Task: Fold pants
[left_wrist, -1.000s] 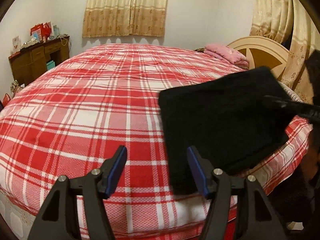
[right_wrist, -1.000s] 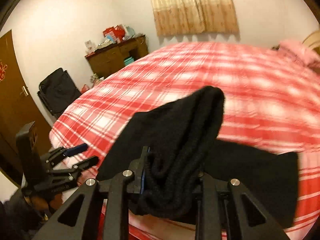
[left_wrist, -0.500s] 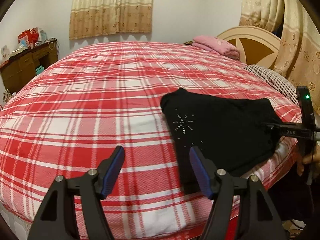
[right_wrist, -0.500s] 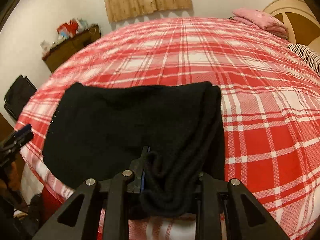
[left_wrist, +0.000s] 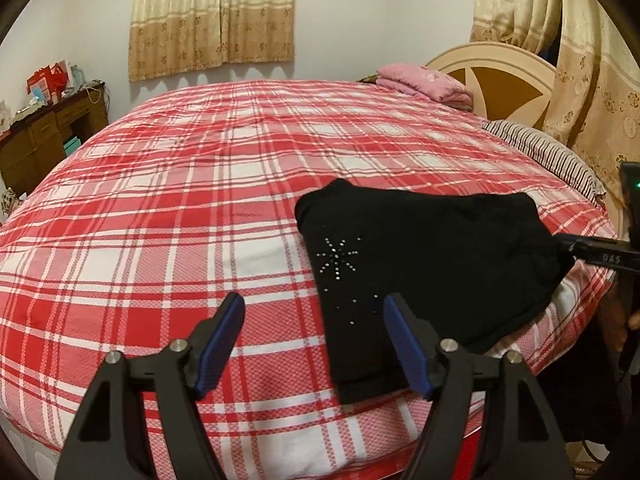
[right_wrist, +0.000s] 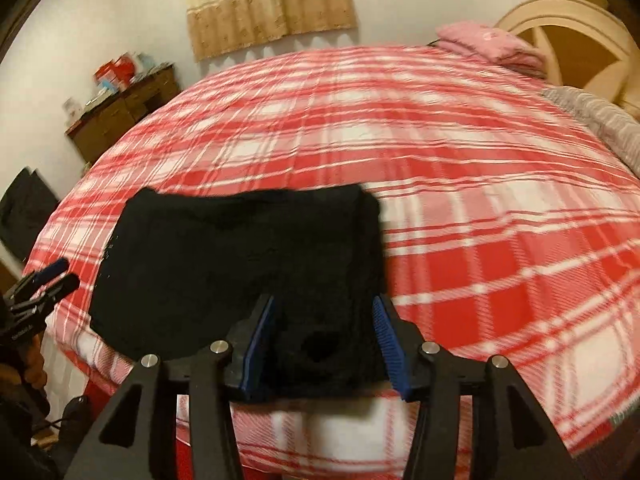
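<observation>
The black pants [left_wrist: 424, 264] lie folded in a flat rectangle near the front edge of the red plaid bed [left_wrist: 180, 208], with a small stud star pattern on top. My left gripper [left_wrist: 316, 340] is open and empty, just above the bed at the pants' left end. In the right wrist view the pants [right_wrist: 240, 256] lie flat, and my right gripper [right_wrist: 324, 336] is open with its blue pads on either side of the thick near end. The right gripper also shows in the left wrist view [left_wrist: 600, 254].
A pink folded blanket [left_wrist: 424, 84] and a striped pillow [left_wrist: 548, 156] lie by the cream headboard [left_wrist: 508, 80]. A brown dresser [left_wrist: 44, 136] stands at the left wall. Curtains hang behind. A black bag [right_wrist: 24, 216] leans by the wall.
My right gripper carried the pants' end over, laid it flat on the bed, then opened and let go. The left gripper stayed open and drew nearer.
</observation>
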Available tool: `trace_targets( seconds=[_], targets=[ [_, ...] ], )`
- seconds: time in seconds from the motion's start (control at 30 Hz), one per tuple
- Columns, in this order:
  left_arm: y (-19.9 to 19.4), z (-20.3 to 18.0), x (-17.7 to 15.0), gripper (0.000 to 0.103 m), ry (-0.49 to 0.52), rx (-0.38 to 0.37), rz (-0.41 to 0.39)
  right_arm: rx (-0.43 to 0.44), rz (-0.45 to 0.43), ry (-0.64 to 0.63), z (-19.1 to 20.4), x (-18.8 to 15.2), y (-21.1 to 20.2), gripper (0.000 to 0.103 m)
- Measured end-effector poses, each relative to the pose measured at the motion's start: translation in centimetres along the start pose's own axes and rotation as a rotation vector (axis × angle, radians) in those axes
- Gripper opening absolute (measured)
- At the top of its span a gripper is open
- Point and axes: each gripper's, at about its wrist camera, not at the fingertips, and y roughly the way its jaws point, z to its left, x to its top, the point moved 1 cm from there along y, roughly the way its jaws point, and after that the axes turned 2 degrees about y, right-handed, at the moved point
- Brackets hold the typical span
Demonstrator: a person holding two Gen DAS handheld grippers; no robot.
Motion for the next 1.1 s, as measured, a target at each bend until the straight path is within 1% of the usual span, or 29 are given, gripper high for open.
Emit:
trace_targets(
  seconds=[0.03,0.07,0.1,0.13,0.17,0.2,0.23,0.3,0.33,0.37,0.4,0.43,0.5,0.57,0.63,0.7,0.8,0.83,0.87,0.9,0.97,1.03,1.07,1.1],
  targets=[
    [0.0,-0.1,0.0,0.074,0.003,-0.001,0.0,-0.01,-0.027,0.008,-0.3,0.1,-0.6,0.052],
    [0.0,-0.5,0.1,0.074,0.012,-0.002,-0.001,-0.032,-0.08,0.007,-0.6,0.3,-1.4,0.052],
    [0.0,-0.7,0.2,0.074,0.018,-0.001,-0.002,-0.044,-0.107,0.005,-0.6,0.6,-1.8,0.052],
    [0.0,-1.1,0.4,0.074,0.03,0.002,-0.003,-0.05,-0.125,0.006,-0.7,1.0,-2.0,0.052],
    [0.1,-1.4,0.7,0.074,0.038,0.004,-0.006,-0.033,-0.139,0.008,-0.6,1.7,-2.1,0.052],
    [0.1,-1.6,1.1,0.074,0.042,0.004,-0.012,-0.009,-0.141,0.006,-0.4,2.2,-1.9,0.05],
    [0.1,-1.9,1.5,0.074,0.044,0.004,-0.02,0.017,-0.138,-0.001,-0.1,2.8,-1.6,0.041],
    [0.5,-2.5,2.2,0.074,0.036,0.012,-0.025,0.07,-0.101,-0.042,1.2,3.9,0.1,0.03],
    [0.9,-2.9,2.5,0.074,0.03,0.023,-0.014,0.079,-0.077,-0.057,1.7,4.3,1.1,0.028],
    [1.6,-3.3,2.7,0.074,0.027,0.035,0.006,0.075,-0.028,-0.076,2.3,4.7,2.9,0.026],
    [2.2,-3.7,2.7,0.074,0.03,0.039,0.024,0.056,0.002,-0.085,2.5,4.8,4.2,0.02],
    [2.7,-4.2,2.6,0.074,0.038,0.044,0.038,0.017,0.042,-0.09,2.5,4.9,6.0,0.02],
    [3.9,-5.2,1.9,0.074,0.064,0.075,0.073,-0.007,0.078,-0.07,2.2,4.9,8.1,0.02],
    [5.0,-6.0,0.9,0.074,0.085,0.093,0.115,-0.004,0.05,-0.039,1.9,5.2,8.2,0.02],
    [5.5,-6.5,0.1,0.075,0.109,0.119,0.127,-0.014,0.057,-0.041,2.2,5.3,8.1,0.02],
    [5.4,-6.7,-0.1,0.075,0.124,0.132,0.123,-0.008,0.045,-0.056,2.4,5.2,7.4,0.02],
    [5.2,-6.3,0.0,0.075,0.1,0.116,0.128,0.042,-0.035,-0.031,1.9,4.7,4.2,0.02],
    [5.3,-6.2,0.0,0.078,0.09,0.113,0.132,0.047,-0.044,-0.03,1.8,4.1,3.2,0.021],
    [5.3,-6.0,0.0,0.08,0.075,0.112,0.138,0.044,-0.035,-0.033,1.8,3.6,2.7,0.023],
    [5.4,-5.9,0.0,0.081,0.066,0.108,0.141,0.042,-0.023,-0.037,1.7,2.9,2.3,0.025],
    [5.5,-5.7,0.0,0.081,0.046,0.095,0.148,0.036,0.01,-0.047,1.3,1.2,1.9,0.025],
    [5.5,-5.6,0.0,0.081,0.04,0.09,0.151,0.002,0.044,-0.069,0.6,-0.6,1.7,0.026],
    [5.6,-5.6,0.0,0.082,0.038,0.089,0.152,-0.024,0.05,-0.075,0.1,-1.5,1.6,0.03],
    [5.7,-5.6,-0.1,0.082,0.034,0.09,0.155,-0.036,0.041,-0.058,-0.4,-1.7,1.4,0.046]
  ],
)
